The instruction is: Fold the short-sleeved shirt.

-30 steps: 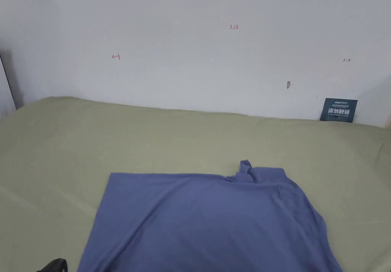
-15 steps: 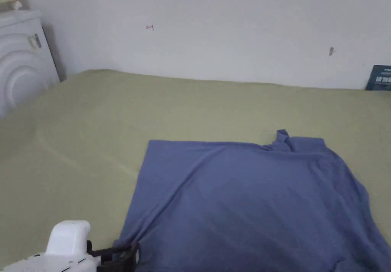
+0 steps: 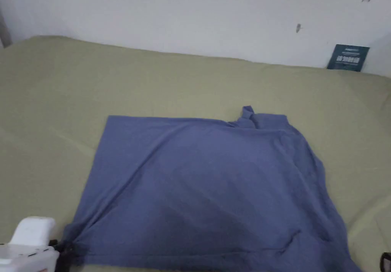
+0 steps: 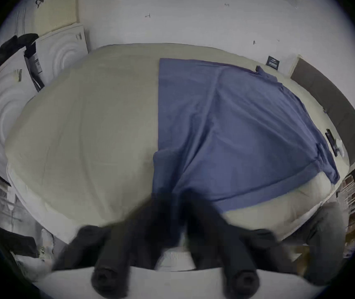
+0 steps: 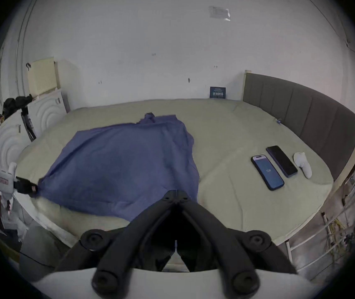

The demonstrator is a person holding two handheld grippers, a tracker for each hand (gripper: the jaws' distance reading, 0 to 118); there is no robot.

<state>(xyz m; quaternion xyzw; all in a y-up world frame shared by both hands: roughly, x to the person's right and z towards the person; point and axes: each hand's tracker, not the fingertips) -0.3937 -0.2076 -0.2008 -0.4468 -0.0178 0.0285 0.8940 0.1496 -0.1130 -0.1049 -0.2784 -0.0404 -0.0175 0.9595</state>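
We have the blue short-sleeved shirt (image 3: 206,185) spread flat on the bed (image 3: 49,105), lying across its middle and reaching down to the near edge, with the collar end bunched toward the far wall. Our left gripper (image 3: 68,250) sits at the shirt's near left corner, by the bed's near left edge; in the right gripper view its dark jaws are pinched together on that corner, and creases in the cloth run out from the pinch across the shirt. In the left gripper view the jaws are blurred, but the blue cloth gathers between them.

Our right gripper (image 5: 176,193) hovers at the shirt's near right part, above the bed's near edge. Its jaws meet at the tips; we cannot tell whether any cloth is caught between them.

Toward the bed's right side, well apart from the shirt, two phones (image 5: 267,172) lie side by side, with a white controller (image 5: 302,167) just beside them near the grey headboard (image 5: 301,111). A small dark card (image 3: 348,57) leans against the wall at the far edge.
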